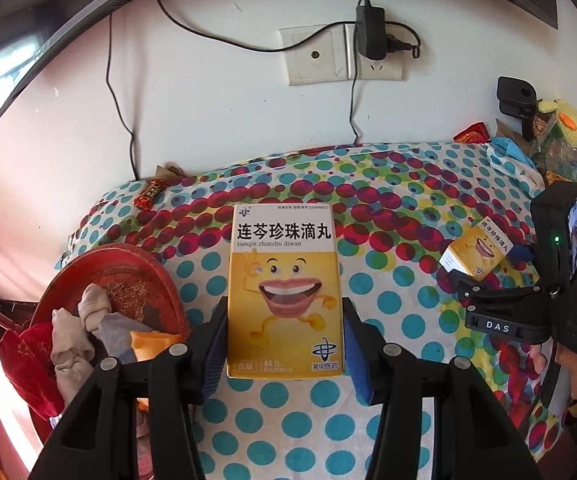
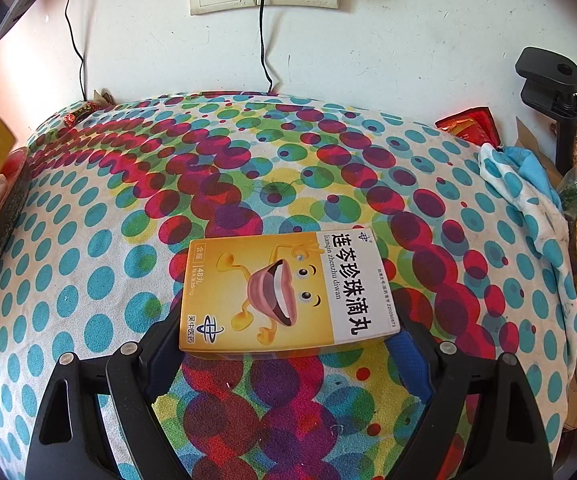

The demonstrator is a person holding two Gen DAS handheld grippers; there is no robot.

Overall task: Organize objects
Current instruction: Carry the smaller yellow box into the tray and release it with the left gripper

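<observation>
Landmark: the red tray (image 1: pixel 88 268) at the left edge of the spotted worktop (image 1: pixel 388 216); every place below is given from it.
Red tray: held a heap of bunched socks (image 1: pixel 88 320) and an orange packet (image 1: pixel 150 342); no box lay in it yet.
Left gripper (image 1: pixel 284 332): closed on one yellow medicine box (image 1: pixel 284 292), gripped by its two long sides and held upright just right of the tray.
Right gripper (image 2: pixel 288 344): its jaws stood against the two short ends of a second yellow medicine box (image 2: pixel 284 292), well to the right of the tray; that box looked raised off the cloth, though I could not tell for certain that it had left it.
Done: by my reading, both boxes had been picked up and the tray already carried the soft things.
Left: the boxes had yet to be set down; the tray seemed the likely place, which is a guess.
Count, boxes: two, alike.
Count, trays: one.
Count, socks: several, too tangled to number.
Count, wrapped sweets: one red one (image 1: pixel 150 194) beyond the tray, by the wall.
Count, clutter: a red packet (image 2: pixel 468 124) and bags, far right of the tray, uncounted.
</observation>
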